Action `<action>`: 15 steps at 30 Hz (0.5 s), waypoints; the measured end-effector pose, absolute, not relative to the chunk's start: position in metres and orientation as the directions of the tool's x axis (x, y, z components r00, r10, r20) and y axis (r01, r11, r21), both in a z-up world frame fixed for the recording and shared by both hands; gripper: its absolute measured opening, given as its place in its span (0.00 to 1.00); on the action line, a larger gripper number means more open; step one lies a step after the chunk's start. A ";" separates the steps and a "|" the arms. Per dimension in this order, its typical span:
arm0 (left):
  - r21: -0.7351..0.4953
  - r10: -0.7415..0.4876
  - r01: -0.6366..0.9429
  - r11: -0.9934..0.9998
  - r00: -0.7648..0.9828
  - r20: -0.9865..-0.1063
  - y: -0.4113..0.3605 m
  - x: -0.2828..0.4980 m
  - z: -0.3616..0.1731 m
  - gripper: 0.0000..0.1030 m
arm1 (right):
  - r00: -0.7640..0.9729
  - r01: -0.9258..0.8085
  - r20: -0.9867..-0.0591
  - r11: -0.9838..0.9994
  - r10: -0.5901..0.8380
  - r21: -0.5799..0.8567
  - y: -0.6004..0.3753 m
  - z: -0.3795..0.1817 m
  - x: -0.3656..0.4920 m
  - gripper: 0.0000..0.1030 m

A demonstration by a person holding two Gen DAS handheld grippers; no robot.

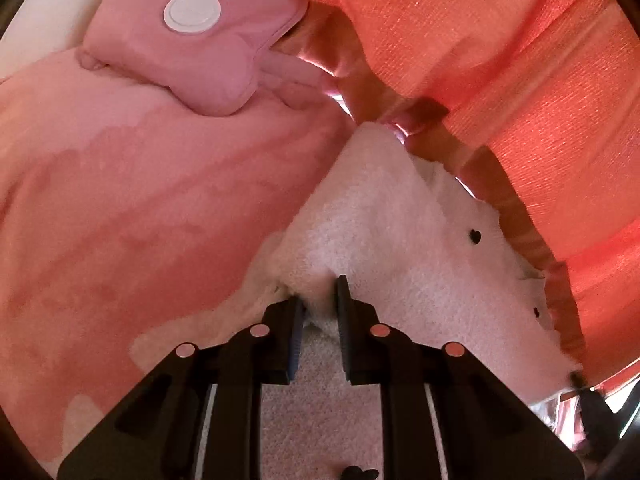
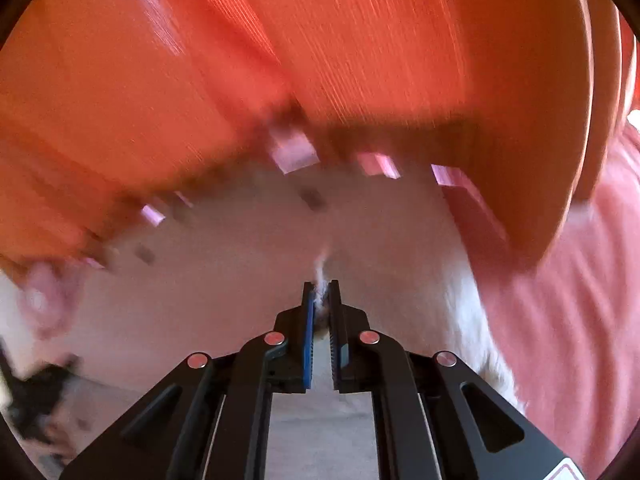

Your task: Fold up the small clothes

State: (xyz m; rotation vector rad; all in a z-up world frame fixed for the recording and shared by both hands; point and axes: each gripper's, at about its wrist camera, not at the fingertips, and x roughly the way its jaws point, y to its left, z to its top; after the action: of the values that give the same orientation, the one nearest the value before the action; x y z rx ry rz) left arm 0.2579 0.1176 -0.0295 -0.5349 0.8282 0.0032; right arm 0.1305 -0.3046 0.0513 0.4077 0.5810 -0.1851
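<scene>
A: Item one, left gripper (image 1: 320,296)?
B: Fingers drawn in on a bunched edge of the white fleecy garment (image 1: 384,232), which is pinched between the pads and spreads forward and to the right of the tips. Small dark heart-shaped marks on the cloth, right of the gripper.

A: Item two, right gripper (image 2: 322,292)?
B: Fingers nearly together, clamped on a fold of the same white garment (image 2: 248,248); a tuft of fleece stands up between the tips. The cloth fills the area ahead and to the left. View is motion-blurred, so detail is poor.

A: Surroundings, left view?
B: Pink blanket (image 1: 140,200) to the left of the gripper. Pink padded pouch (image 1: 200,52) lying on it, far ahead and left, bearing a white round disc (image 1: 192,14). Orange ribbed fabric (image 1: 520,60) ahead and to the right, beyond the garment.

A: Surroundings, right view?
B: Orange fabric (image 2: 280,60) across everything ahead. Pink blanket (image 2: 580,280) to the right.
</scene>
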 end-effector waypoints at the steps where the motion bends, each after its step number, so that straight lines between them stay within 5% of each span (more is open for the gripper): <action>1: -0.445 -0.198 -0.204 0.872 0.684 -0.702 0.117 0.258 -0.030 0.14 | 0.822 0.284 -0.567 0.904 -0.058 0.319 -0.307 0.051 0.129 0.06; 4: -0.435 -0.194 -0.197 0.879 0.685 -0.702 0.117 0.257 -0.031 0.15 | 0.712 0.376 -0.697 0.884 -0.085 0.276 -0.324 0.001 0.143 0.06; 10: -0.424 -0.189 -0.192 0.885 0.684 -0.704 0.117 0.256 -0.031 0.15 | 0.784 0.326 -0.617 0.895 -0.075 0.306 -0.320 0.028 0.135 0.05; 15: -0.384 -0.172 -0.172 0.907 0.681 -0.712 0.111 0.253 -0.027 0.17 | 0.711 0.372 -0.701 0.877 -0.059 0.303 -0.329 -0.003 0.142 0.06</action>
State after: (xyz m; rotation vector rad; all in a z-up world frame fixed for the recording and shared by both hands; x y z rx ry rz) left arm 0.2532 0.1115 -0.0273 -0.4471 0.8291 0.0005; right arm 0.1418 -0.3293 -0.0026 0.4491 0.7471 -0.2485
